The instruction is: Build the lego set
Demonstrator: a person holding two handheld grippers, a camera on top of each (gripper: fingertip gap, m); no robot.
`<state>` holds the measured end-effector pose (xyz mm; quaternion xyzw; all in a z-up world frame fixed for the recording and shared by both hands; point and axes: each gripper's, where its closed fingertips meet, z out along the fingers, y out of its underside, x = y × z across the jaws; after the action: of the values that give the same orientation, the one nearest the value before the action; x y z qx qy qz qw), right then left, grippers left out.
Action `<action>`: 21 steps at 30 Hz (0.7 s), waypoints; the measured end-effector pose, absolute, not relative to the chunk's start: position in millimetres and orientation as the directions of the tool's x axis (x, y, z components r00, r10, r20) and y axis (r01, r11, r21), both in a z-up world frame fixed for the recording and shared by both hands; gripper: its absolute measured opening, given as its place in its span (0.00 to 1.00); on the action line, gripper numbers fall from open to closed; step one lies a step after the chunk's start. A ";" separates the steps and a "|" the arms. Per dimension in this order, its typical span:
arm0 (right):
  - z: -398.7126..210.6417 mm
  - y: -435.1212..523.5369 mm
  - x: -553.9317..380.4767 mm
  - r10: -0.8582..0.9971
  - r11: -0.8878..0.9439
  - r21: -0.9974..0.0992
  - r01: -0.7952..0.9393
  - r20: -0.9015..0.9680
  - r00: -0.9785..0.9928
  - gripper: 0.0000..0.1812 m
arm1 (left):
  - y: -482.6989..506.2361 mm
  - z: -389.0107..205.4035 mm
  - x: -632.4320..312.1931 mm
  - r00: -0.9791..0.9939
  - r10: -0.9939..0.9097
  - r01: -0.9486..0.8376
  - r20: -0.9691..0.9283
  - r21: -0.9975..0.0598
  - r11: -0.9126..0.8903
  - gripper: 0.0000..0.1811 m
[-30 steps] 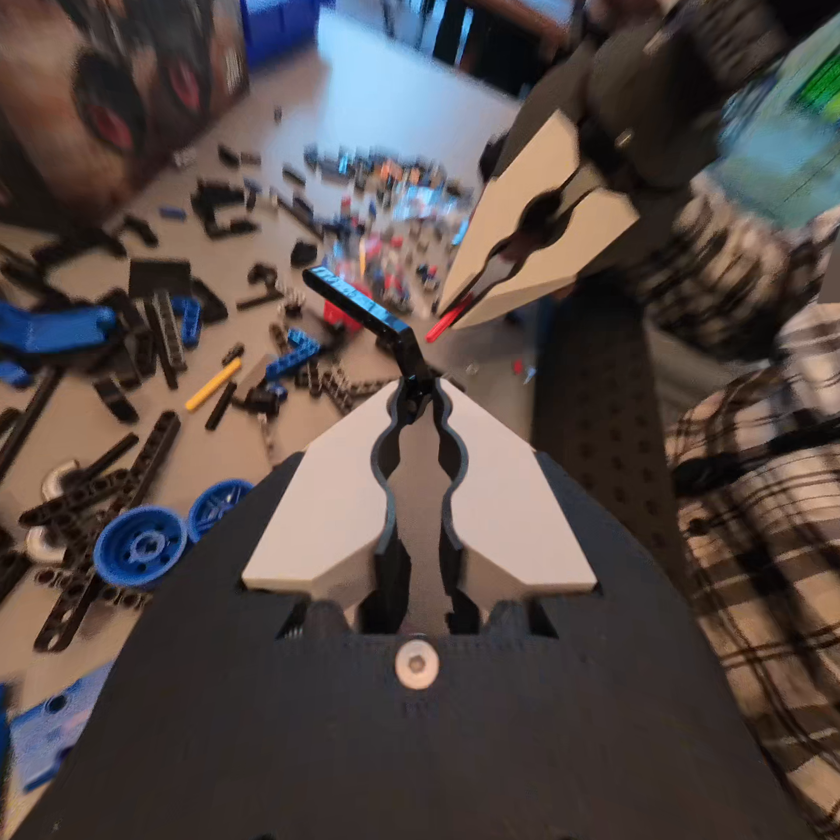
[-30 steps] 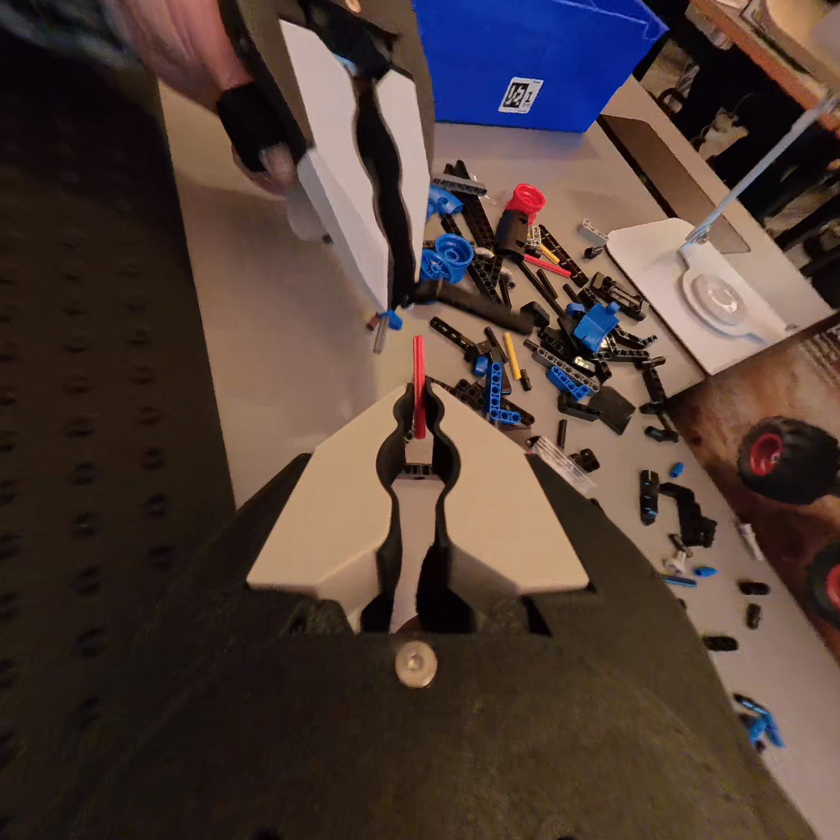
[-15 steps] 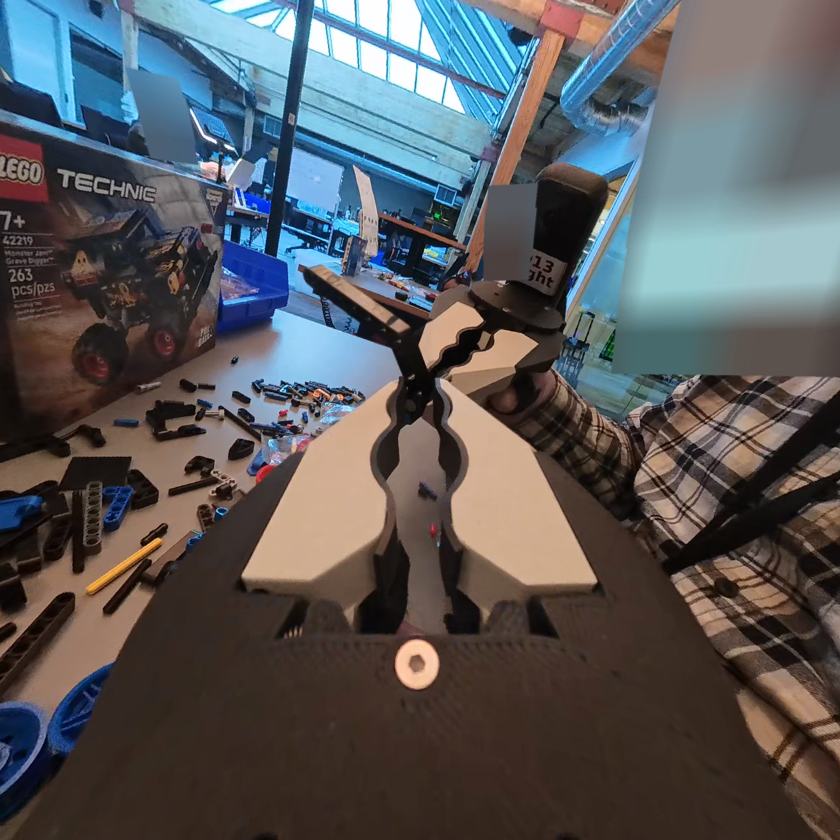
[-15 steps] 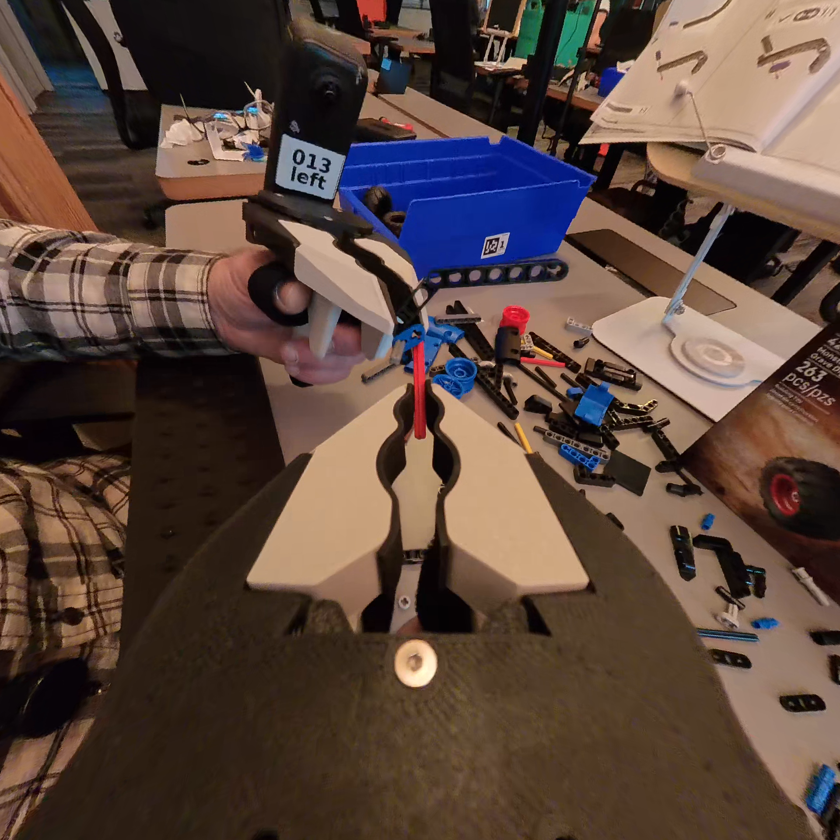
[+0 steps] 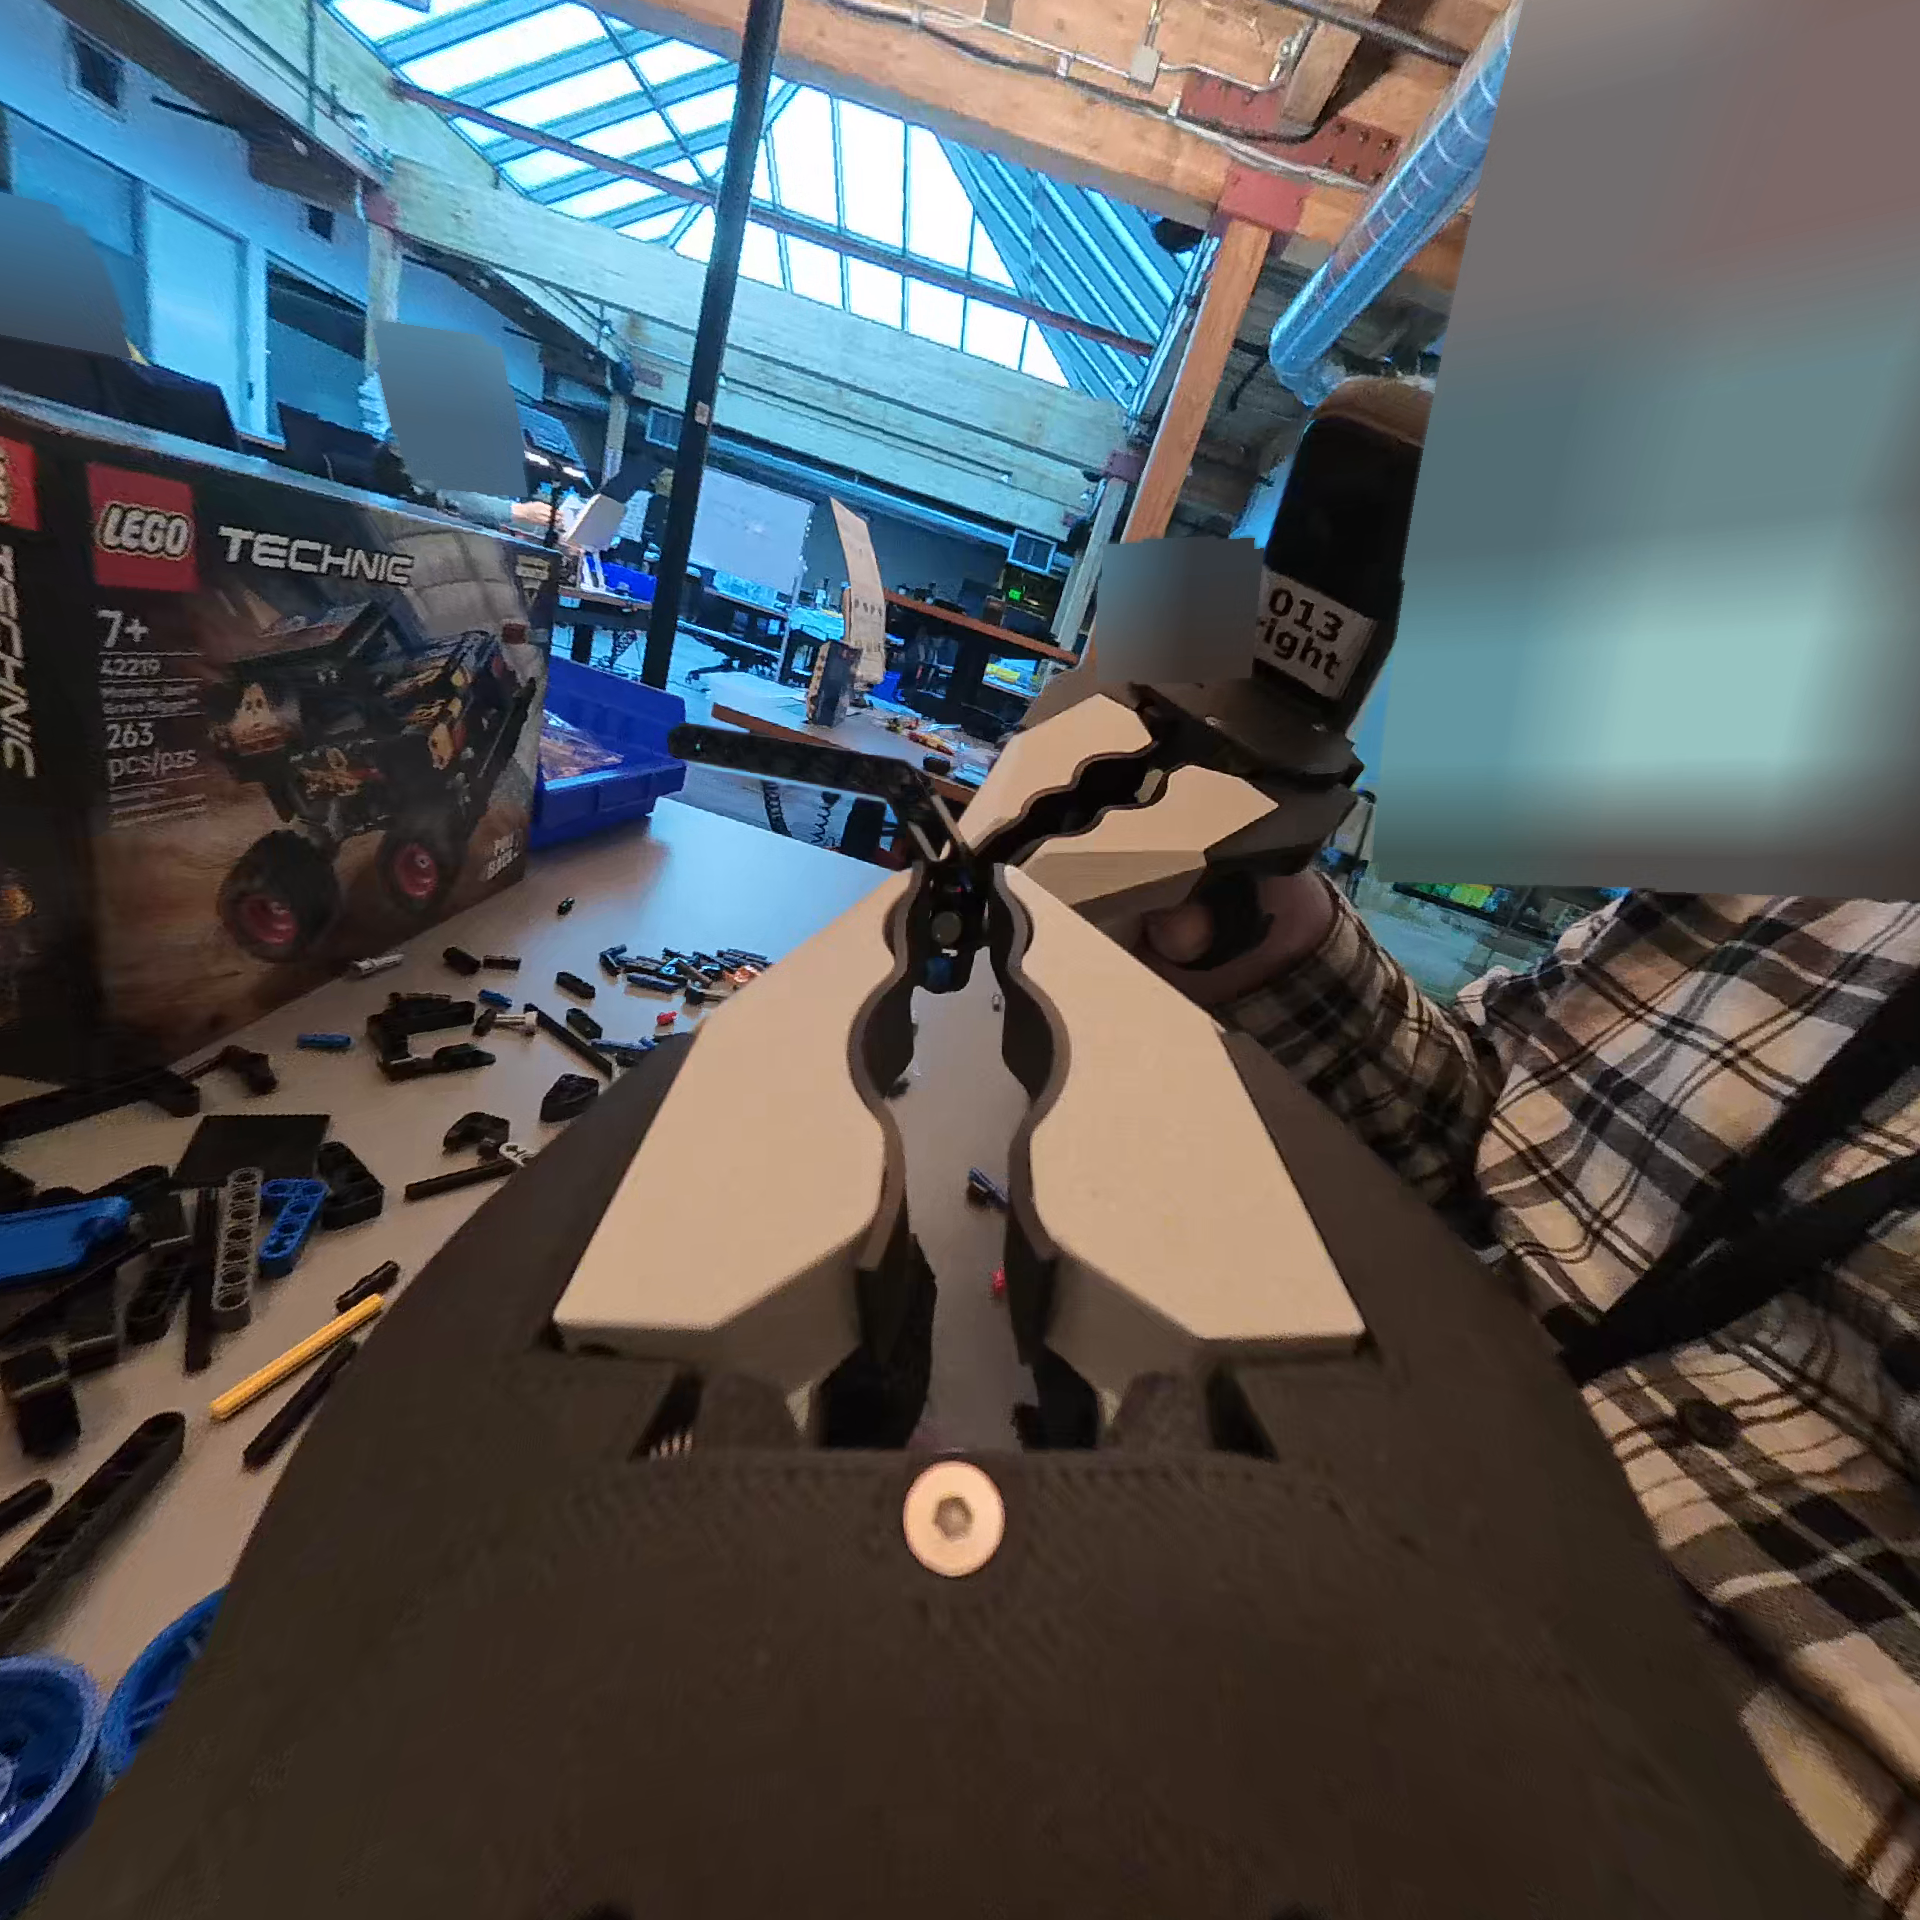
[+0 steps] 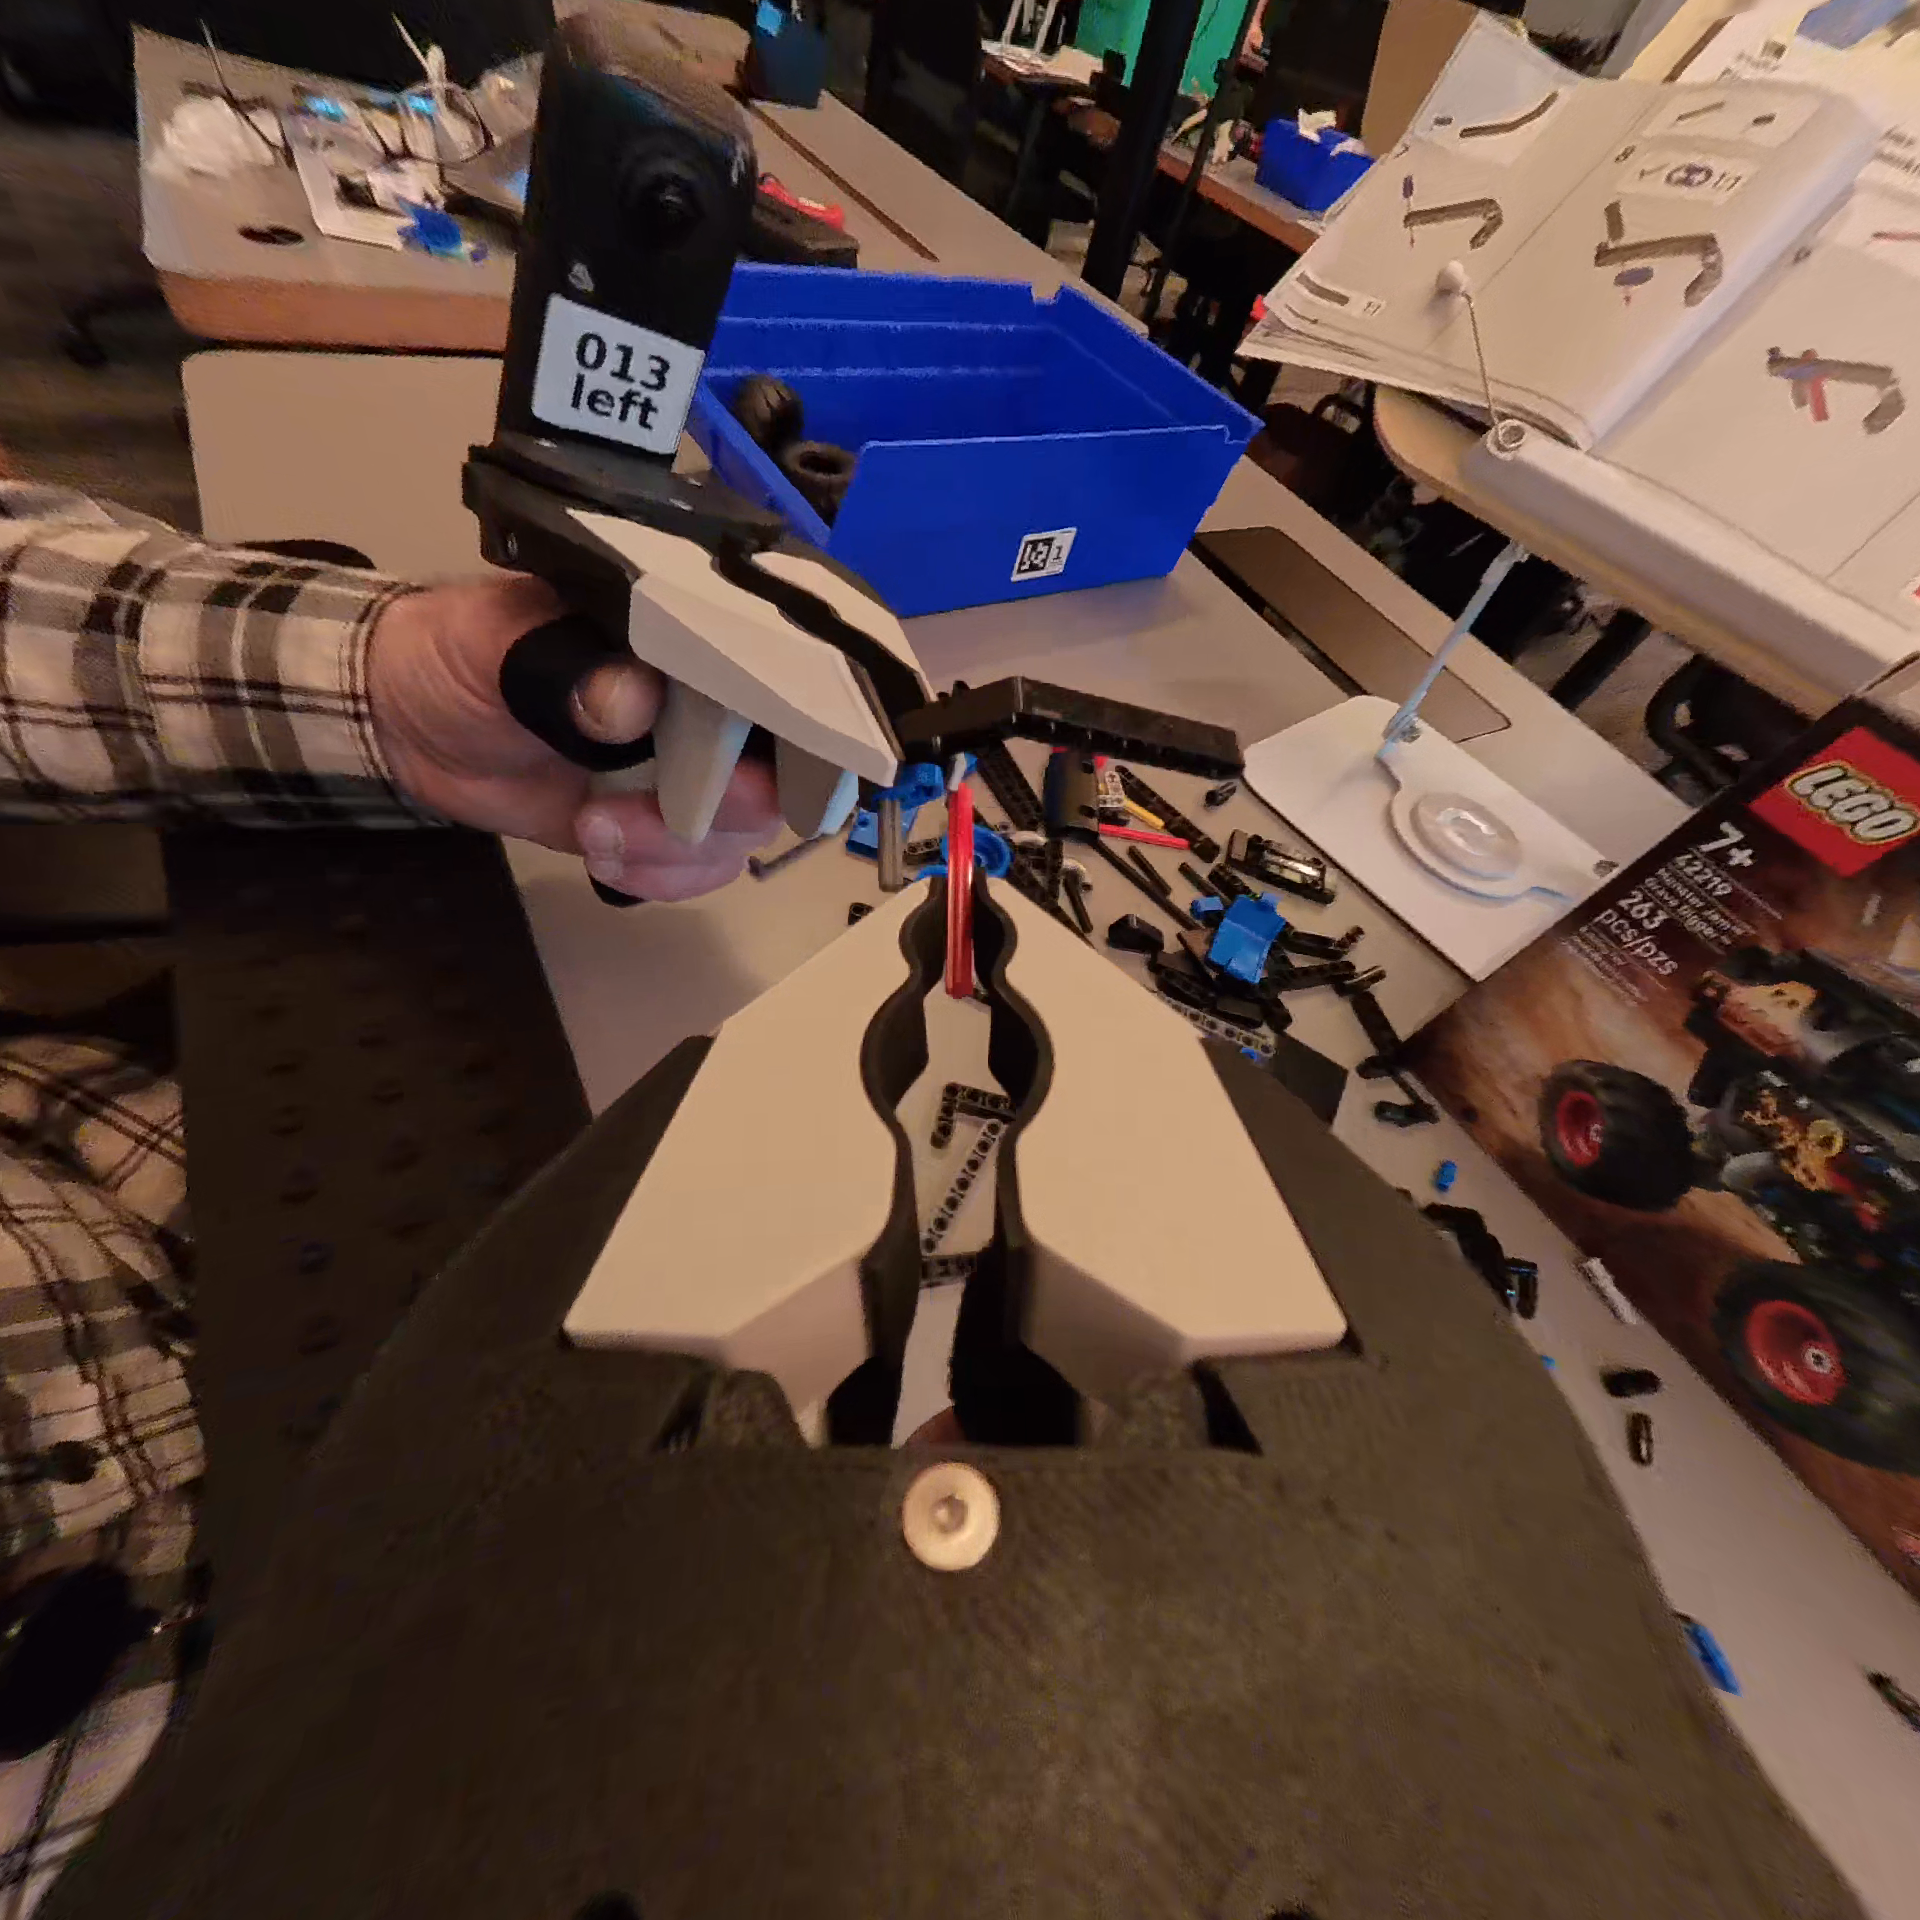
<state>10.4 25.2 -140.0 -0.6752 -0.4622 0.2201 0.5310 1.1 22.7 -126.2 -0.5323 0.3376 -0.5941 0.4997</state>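
Observation:
My left gripper (image 5: 951,894) is shut on the short arm of a black angled beam (image 5: 800,758), held up in the air; the long arm points left. A blue connector (image 5: 940,971) with a grey pin hangs under it. In the right wrist view the same beam (image 6: 1101,722) sticks out to the right from the left gripper (image 6: 894,748), with the blue connector (image 6: 904,790) below. My right gripper (image 6: 961,904) is shut on a thin red axle (image 6: 958,904) that points up, its tip at the beam's underside. The right gripper (image 5: 987,847) also shows in the left wrist view, tip to tip with mine.
Loose black, blue and yellow parts (image 5: 312,1143) lie across the table. The set's box (image 5: 260,727) stands at the left, a blue bin (image 6: 987,436) at the back. An open instruction booklet (image 6: 1610,239) rests on a white stand (image 6: 1455,821). My two grippers' fingertips are within a few centimetres of each other.
Both grippers have been lifted off the table and turned level. The right gripper has brought the red axle up to the beam held by the left. Both grasps have stayed shut.

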 end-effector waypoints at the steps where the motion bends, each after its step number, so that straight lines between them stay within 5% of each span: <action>1: -139.6 26.4 11.1 0.857 -0.019 -0.925 0.380 0.180 0.483 0.01 | 23.5 -126.1 0.5 0.069 -0.952 0.242 0.298 -0.931 -0.274 0.05; 21: -115.3 18.9 4.5 0.851 0.079 -0.927 0.367 0.254 0.460 0.01 | 24.8 -105.4 -5.7 -0.062 -0.925 0.362 0.374 -0.856 -0.371 0.05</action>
<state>4.5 18.9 -115.3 -0.6437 -0.4728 0.2151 0.5620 -5.7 24.8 -105.4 -0.4875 0.2890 -0.6690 0.4808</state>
